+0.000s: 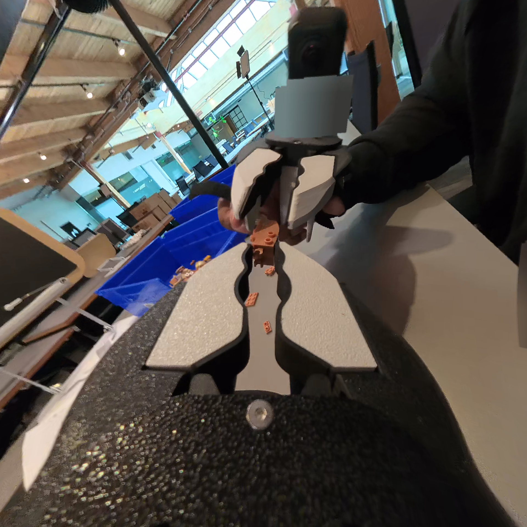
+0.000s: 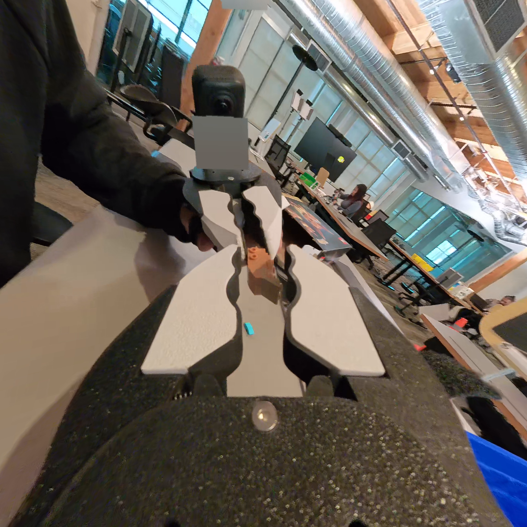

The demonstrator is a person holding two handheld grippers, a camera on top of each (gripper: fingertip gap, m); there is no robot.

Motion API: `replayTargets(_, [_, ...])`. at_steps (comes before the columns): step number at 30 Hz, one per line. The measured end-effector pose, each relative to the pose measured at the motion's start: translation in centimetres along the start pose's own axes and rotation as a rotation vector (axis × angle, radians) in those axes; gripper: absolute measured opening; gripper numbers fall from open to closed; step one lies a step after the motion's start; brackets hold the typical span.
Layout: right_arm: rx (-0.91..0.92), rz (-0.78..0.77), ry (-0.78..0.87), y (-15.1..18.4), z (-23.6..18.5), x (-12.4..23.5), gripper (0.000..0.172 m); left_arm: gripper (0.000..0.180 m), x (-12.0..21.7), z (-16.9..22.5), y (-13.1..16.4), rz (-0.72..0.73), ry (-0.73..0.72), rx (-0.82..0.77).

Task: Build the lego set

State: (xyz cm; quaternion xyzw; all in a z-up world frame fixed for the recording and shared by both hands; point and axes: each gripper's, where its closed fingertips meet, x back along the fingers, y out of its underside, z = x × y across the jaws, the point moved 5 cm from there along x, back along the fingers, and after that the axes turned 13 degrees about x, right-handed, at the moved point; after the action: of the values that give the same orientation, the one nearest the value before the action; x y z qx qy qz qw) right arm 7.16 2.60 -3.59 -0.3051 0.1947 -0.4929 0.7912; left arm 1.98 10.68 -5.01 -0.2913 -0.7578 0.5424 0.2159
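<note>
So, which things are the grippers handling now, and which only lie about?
Handled: brown brick assembly, clamped in the left gripper; right gripper open around it.
Lying about: small brown plates, turquoise piece, blue bins, printed box.

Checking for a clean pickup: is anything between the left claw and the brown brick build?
Nothing visible: the brown brick build sits between the left claw's fingertips. Small orange plates lie on the table below, clear of it.
</note>
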Motion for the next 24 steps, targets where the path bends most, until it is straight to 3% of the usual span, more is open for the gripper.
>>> replayTargets(5, [0.058,-0.13,-0.044,1.1,0.2,0.3,0.03,0.014,0.2,-0.4,0.8,-0.036,0.03,0.078])
replayTargets(12, [0.022,-0.176,-0.17,1.6,-0.7,0.2,0.04,0.014,0.2,-0.2,1.0,-0.033,0.078,0.111])
replayTargets(24, [0.024,-0.145,-0.181,1.6,-1.3,-0.2,0.02,0.014,0.2,0.2,1.2,-0.029,0.131,0.165])
